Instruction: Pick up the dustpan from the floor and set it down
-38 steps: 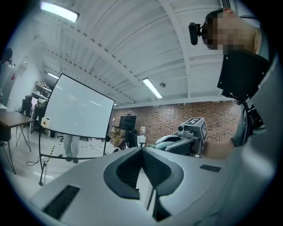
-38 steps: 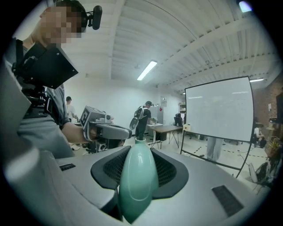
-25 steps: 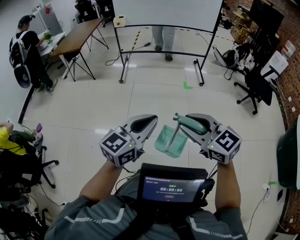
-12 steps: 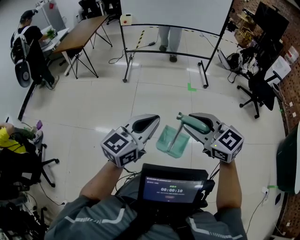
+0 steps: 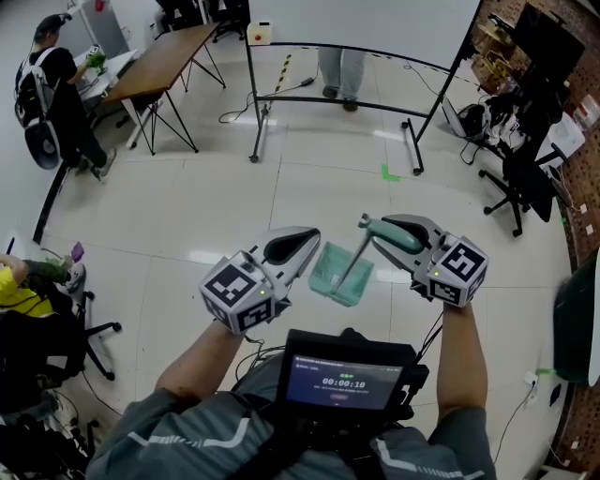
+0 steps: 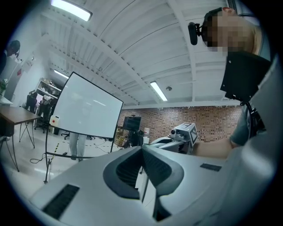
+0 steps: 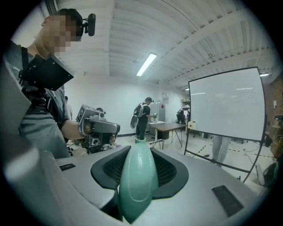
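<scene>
1. One container is in play: the dustpan (image 5: 339,274), a pale green, see-through scoop on a thin stem. In the head view the floor (image 5: 187,216) shows through the scoop's walls, and I cannot tell whether anything lies in it.
2. The dustpan is off the floor. Its scoop hangs tilted in the gap between the two grippers, lower in the picture than both sets of jaws.
3. The right gripper (image 5: 375,230) has the dustpan by its teal handle. In the right gripper view the jaws of the right gripper (image 7: 138,152) stand partly apart, with the dark pads pressed on either side of the rounded handle (image 7: 137,176). The handle's narrow end pokes out past the jaw tips.
4. From those jaws the stem slants down and toward the person to the scoop, so the scoop sits just below and to the left of the right gripper.
5. The left gripper (image 5: 309,242) holds nothing. In the left gripper view the jaws of the left gripper (image 6: 142,148) meet at their tips. The scoop's near edge lies just beside it in the head view; I cannot tell whether they touch.
6. Around them are a whiteboard on a stand (image 5: 356,19), a wooden table (image 5: 155,66) with a person wearing a backpack (image 5: 56,84) next to it, an office chair (image 5: 516,173), and a screen (image 5: 342,380) at the wearer's chest.
</scene>
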Tool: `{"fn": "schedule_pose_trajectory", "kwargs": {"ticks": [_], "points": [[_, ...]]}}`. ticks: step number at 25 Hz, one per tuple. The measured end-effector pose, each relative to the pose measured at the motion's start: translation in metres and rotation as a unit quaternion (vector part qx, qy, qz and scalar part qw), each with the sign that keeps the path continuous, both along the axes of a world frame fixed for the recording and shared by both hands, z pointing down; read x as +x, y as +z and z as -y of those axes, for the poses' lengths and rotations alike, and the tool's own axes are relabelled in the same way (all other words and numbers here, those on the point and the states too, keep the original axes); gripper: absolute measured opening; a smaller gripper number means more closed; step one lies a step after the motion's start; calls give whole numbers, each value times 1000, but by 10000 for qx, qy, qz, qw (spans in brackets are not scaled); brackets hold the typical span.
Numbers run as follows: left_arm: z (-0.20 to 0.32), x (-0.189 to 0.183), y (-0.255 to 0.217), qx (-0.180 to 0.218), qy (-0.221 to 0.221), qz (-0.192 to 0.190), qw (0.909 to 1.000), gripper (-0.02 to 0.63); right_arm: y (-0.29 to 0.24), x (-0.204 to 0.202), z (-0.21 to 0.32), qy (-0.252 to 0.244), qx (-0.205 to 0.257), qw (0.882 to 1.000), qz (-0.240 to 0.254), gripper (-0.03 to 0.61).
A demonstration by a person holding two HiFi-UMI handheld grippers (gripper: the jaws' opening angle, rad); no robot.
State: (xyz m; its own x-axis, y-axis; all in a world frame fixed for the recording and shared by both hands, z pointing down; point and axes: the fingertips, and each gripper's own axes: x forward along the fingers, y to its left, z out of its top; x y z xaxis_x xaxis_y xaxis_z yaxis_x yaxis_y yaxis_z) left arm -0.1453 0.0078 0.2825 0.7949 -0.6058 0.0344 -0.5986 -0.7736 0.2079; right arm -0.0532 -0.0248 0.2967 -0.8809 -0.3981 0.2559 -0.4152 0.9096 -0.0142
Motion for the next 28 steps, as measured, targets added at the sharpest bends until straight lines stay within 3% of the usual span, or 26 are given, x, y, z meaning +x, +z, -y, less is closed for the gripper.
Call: {"fn": "schedule_pose_trajectory", "kwargs": {"ticks": [9, 21, 28], "points": [[123, 9, 7, 96, -397, 178, 9990, 21, 10, -7, 107, -885, 134, 9960, -39, 155], [311, 51, 10, -46, -919, 473, 9946, 21, 12, 9, 276, -2123, 266, 9768, -5, 155], [407, 29, 38, -91, -769, 386, 9962, 21, 42, -8, 374, -2061, 147, 9783, -179, 155]]}}
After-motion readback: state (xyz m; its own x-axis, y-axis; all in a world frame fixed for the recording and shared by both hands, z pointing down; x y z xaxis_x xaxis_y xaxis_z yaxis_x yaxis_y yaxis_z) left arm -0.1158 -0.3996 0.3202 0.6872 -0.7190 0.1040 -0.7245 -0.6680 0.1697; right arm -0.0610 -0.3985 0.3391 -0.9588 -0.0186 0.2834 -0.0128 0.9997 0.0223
